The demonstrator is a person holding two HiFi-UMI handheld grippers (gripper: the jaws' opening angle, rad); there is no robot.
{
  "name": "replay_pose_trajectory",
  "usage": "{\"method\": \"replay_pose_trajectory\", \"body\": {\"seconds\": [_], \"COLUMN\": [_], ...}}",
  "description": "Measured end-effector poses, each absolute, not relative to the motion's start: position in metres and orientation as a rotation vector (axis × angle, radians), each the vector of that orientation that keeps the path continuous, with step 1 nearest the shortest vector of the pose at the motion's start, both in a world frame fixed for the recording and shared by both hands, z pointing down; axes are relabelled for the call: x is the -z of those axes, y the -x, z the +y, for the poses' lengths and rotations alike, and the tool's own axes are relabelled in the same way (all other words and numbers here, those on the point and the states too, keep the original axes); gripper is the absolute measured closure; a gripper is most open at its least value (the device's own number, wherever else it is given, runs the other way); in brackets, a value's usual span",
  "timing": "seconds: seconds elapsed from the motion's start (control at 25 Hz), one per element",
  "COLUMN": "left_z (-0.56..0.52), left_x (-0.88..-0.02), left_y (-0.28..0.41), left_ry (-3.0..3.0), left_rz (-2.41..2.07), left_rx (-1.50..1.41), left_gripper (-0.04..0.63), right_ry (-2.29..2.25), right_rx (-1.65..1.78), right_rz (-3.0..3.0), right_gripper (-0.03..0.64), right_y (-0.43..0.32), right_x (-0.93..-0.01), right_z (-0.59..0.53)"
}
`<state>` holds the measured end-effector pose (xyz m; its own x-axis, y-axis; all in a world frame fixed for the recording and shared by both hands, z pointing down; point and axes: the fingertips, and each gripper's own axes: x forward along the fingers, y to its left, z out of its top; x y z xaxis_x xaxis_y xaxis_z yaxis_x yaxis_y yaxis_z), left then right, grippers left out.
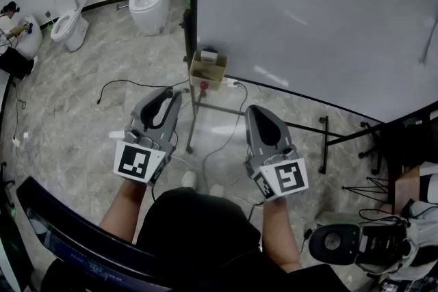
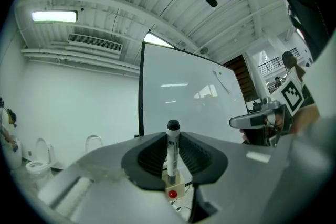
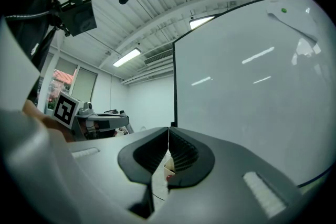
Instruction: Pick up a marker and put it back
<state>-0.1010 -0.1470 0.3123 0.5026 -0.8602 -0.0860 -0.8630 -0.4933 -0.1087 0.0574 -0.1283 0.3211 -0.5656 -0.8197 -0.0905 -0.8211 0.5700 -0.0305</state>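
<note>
1. Left tongs are held out ahead of the body, pointing forward, and clamped on an upright marker whose black cap rises above the pads.
2. Right tongs are held alongside, pads pressed together with nothing between them.
3. Both bare forearms reach forward, apart from each other.
</note>
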Motion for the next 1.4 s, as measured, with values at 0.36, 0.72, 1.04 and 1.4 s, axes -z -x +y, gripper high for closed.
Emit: {"method": "replay_pose_trajectory", "body": {"seconds": [0.36, 0.72, 1.04, 1.4], "left_z": [-0.152, -0.163, -0.168, -0.193], "left_x": [-0.318, -0.324, -0.327, -0.334], "left_y": [0.103, 0.104, 0.099, 0.091], "left_ry": [2.620, 2.633, 2.642, 2.669], "left_rz": [1.501, 1.501, 1.491, 1.439], "left_rx": [-0.058, -0.053, -0.042, -0.048], "left_gripper": [0.517, 0.516, 0.517, 0.515], "right_ry": [1.416, 1.418, 1.428, 1.474], "right_rx": [-0.015, -0.011, -0.016, -0.010], "right_rz": [2.705, 2.706, 2.704, 2.696], "right_gripper": [0.607, 0.607, 0.607, 0.606], "right_y": [-0.055, -0.053, -0.055, -0.056], "right_x": [-0.325, -0.328, -0.325, -0.329], "right_z": [-0.131, -0.140, -0.140, -0.155]}}
